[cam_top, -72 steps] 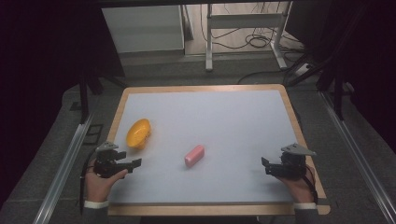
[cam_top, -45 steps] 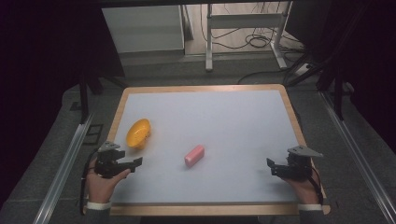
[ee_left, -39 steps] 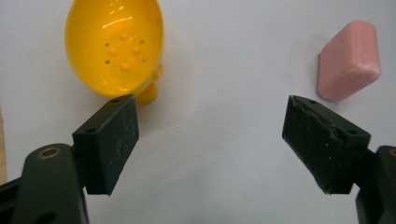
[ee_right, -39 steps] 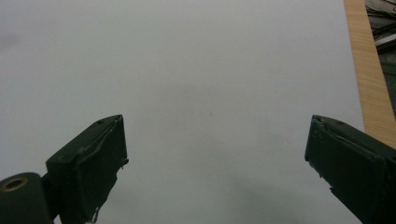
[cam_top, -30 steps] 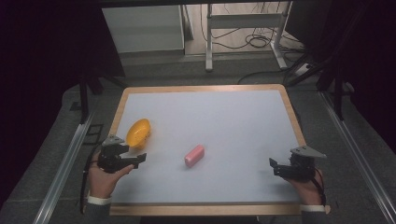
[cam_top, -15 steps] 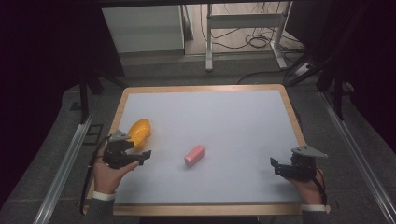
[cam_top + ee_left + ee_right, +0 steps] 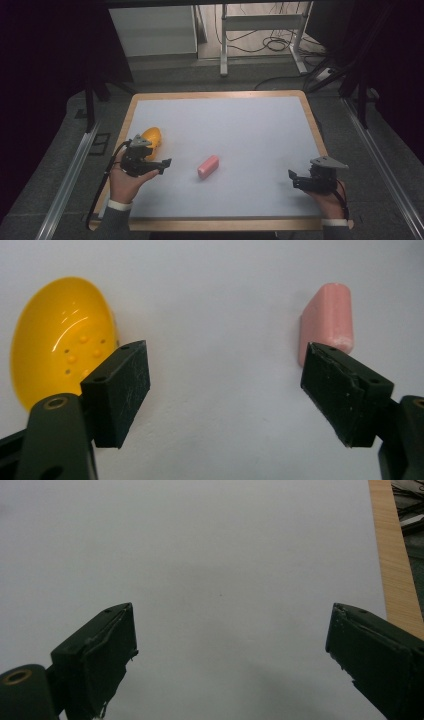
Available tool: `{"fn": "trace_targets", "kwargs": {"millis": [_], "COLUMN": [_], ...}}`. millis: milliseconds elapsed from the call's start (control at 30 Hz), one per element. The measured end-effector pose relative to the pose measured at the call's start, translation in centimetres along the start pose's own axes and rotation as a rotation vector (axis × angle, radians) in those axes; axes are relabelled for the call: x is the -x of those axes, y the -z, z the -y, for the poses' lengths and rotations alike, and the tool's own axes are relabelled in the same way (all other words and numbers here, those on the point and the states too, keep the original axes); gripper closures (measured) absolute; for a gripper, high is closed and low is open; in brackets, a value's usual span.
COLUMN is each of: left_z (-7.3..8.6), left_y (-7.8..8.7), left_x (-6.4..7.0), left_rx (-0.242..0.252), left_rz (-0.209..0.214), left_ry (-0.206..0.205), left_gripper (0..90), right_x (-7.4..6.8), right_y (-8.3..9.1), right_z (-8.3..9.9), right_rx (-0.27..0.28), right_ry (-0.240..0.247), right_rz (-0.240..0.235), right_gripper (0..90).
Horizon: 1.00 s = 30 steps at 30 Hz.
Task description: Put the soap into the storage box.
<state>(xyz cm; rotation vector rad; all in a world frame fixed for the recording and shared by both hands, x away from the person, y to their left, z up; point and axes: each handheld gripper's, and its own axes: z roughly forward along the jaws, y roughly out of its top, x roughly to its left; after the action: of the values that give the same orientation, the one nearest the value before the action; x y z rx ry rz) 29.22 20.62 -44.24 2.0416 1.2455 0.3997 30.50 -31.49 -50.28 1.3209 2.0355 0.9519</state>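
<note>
1. High view: a white table top point(image 7: 240, 125) with a wooden rim stands on grey floor; cables point(image 7: 265, 45) lie beyond.
2. The yellow perforated bowl point(image 7: 151, 137) is glossy and lies near the left edge, just beside the left gripper point(image 7: 162, 165).
3. A pink block point(image 7: 208, 166) lies mid-table.
4. Both the left gripper and the right gripper point(image 7: 292, 177) are spread wide, empty.

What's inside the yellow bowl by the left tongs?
Nothing loose shows inside the yellow bowl: only glossy walls with small raised dots. One black pad of the open left tongs covers its lower right part, so that part is hidden.
</note>
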Motion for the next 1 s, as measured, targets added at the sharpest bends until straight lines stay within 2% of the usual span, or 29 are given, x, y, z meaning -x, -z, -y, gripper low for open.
{"fn": "trace_targets", "kwargs": {"millis": [333,367,500,567,1000], "left_z": [-1.0,-1.3,-1.6,-1.7,-2.5], "left_y": [-0.5,-0.8,-1.1,-1.2,-1.9], "left_x": [0.9,1.2,1.5,1.7,2.6], "left_rx": [-0.014,-0.023,-0.028,-0.035,-0.046], "left_rz": [0.004,0.011,0.022,0.012,0.022], "left_ry": [-0.031,-0.046,-0.053,-0.061,-0.091], "left_gripper": [20.2,20.0,19.7,19.5,19.3], "right_x": [-0.1,-0.1,-0.1,-0.1,-0.1], "right_y": [-0.1,-0.1,-0.1,-0.1,-0.1], "right_z": [0.0,0.0,0.0,0.0,0.1], "right_rx": [0.0,-0.001,-0.001,-0.001,-0.002], "right_ry": [0.007,0.006,0.006,0.011,0.016], "right_rz": [-0.002,0.0,0.001,0.002,0.005], "right_gripper": [5.8,5.8,5.8,5.8,5.8]}}
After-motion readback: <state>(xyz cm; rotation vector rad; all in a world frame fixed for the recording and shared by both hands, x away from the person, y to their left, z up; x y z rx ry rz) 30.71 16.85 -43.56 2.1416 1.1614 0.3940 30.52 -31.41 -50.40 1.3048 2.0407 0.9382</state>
